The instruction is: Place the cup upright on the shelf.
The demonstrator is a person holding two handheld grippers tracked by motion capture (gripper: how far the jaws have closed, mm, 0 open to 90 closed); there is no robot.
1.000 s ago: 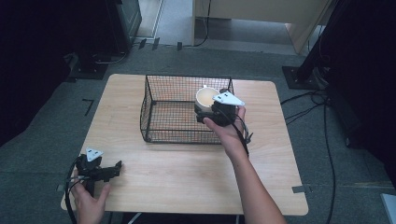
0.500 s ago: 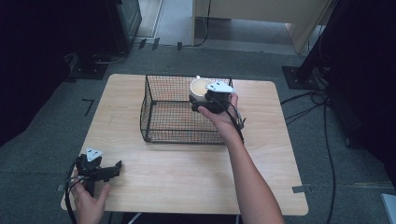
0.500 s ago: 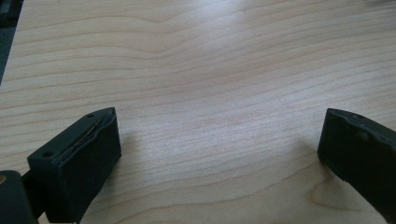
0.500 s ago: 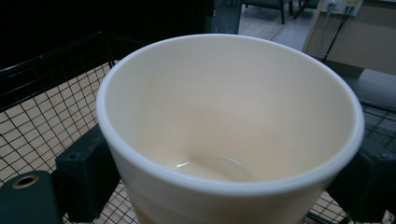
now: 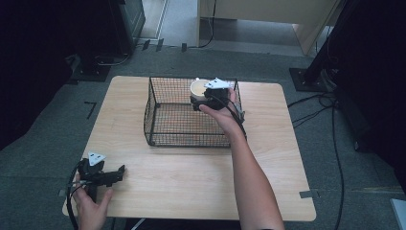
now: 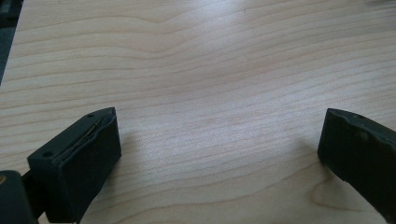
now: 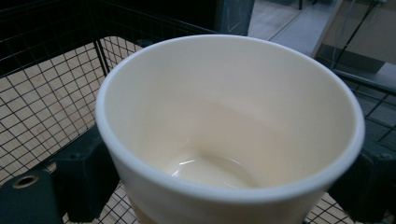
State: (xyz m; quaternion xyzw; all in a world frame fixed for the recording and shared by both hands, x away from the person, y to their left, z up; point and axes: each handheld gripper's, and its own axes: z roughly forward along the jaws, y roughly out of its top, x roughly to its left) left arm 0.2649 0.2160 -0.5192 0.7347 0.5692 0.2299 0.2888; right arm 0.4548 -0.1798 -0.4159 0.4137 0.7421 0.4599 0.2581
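Note:
A cream cup (image 5: 198, 87) (image 7: 224, 135) is held upright and empty over the back right part of a black wire basket (image 5: 158, 125), above its rim. My right gripper (image 5: 201, 101) (image 7: 224, 186) is shut on the cup, with one jaw on each side of its wall. Far from the basket, at the table's front left corner, my left gripper (image 5: 117, 173) (image 6: 219, 158) rests low over the bare wood, open, with nothing between its jaws.
The wooden table (image 5: 191, 182) carries the basket in its back half. Grey floor surrounds it, with cables (image 5: 330, 110) on the right, a dark stand base (image 5: 311, 79) at back right and a wooden cabinet (image 5: 258, 19) behind.
The right gripper has carried the cup to the left and farther back over the basket. The left gripper has stayed still.

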